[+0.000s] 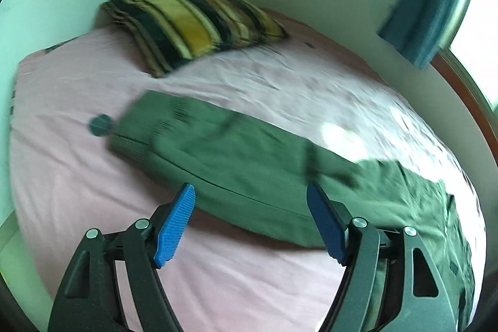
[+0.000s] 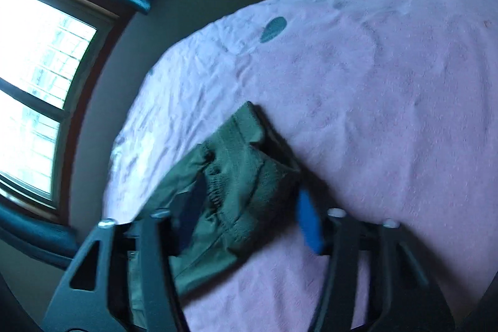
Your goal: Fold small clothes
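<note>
Pink bed sheet (image 1: 77, 192) under green trousers (image 1: 236, 157), striped pillow (image 1: 193, 24) behind.

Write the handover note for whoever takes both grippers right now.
Left gripper: open, empty, just above the near edge of the green trousers.
Right gripper: open, with the trousers' waistband end between its fingers, not clamped.
Trousers lie lengthwise on the pink sheet, apparently already folded leg over leg; a striped pillow lies beyond them.
Left to do: fold the trousers across their length, probably starting from the waistband end, then flatten them. Both views are blurred.
</note>
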`<state>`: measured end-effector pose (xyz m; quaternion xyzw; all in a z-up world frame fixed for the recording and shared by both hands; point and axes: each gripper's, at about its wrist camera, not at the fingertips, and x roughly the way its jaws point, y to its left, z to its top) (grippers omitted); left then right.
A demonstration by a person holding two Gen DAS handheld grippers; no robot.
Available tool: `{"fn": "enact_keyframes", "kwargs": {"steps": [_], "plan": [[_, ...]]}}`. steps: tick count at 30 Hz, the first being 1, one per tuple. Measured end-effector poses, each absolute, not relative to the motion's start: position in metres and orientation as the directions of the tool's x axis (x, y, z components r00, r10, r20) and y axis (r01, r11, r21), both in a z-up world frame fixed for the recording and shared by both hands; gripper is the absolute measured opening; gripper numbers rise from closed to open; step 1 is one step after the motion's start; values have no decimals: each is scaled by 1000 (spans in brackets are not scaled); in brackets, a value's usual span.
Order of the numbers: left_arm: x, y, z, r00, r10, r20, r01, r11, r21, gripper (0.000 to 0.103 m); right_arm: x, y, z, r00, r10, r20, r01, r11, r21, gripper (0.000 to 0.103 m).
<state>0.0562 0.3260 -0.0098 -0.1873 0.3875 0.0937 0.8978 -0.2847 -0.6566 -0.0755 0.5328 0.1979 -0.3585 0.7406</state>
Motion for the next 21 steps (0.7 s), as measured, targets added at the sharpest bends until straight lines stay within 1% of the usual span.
{"fn": "enact_keyframes", "kwargs": {"steps": [1, 2, 6, 9, 12, 16, 19, 21], "plan": [[56, 316, -9, 684, 10, -730, -295, 919, -263, 74, -282, -658, -77, 681, -292, -672, 730, 192, 656, 19], [56, 307, -9, 686, -2, -728, -276, 925, -263, 74, -282, -657, -78, 697, -275, -662, 715, 186, 674, 17], [56, 272, -9, 691, -15, -723, -219, 948, -229, 74, -279, -647, -59, 728, -305, -614, 680, 210, 702, 15], [54, 253, -7, 696, -47, -716, -179, 955, -236, 74, -258, -630, -26, 778, -304, -550, 626, 289, 725, 14], [52, 239, -4, 704, -72, -707, -145, 959, -242, 74, -226, -601, 16, 833, -272, -481, 553, 403, 729, 14], [49, 225, -1, 704, -112, -701, -104, 960, -259, 74, -164, -539, 73, 901, -174, -398, 421, 579, 699, 14], [46, 221, 0, 715, -116, -690, -95, 961, -260, 74, -115, -489, 100, 926, -70, -370, 319, 667, 673, 14], [44, 218, -1, 718, -113, -687, -91, 963, -254, 75, -78, -452, 110, 928, 7, -373, 256, 715, 651, 14]]}}
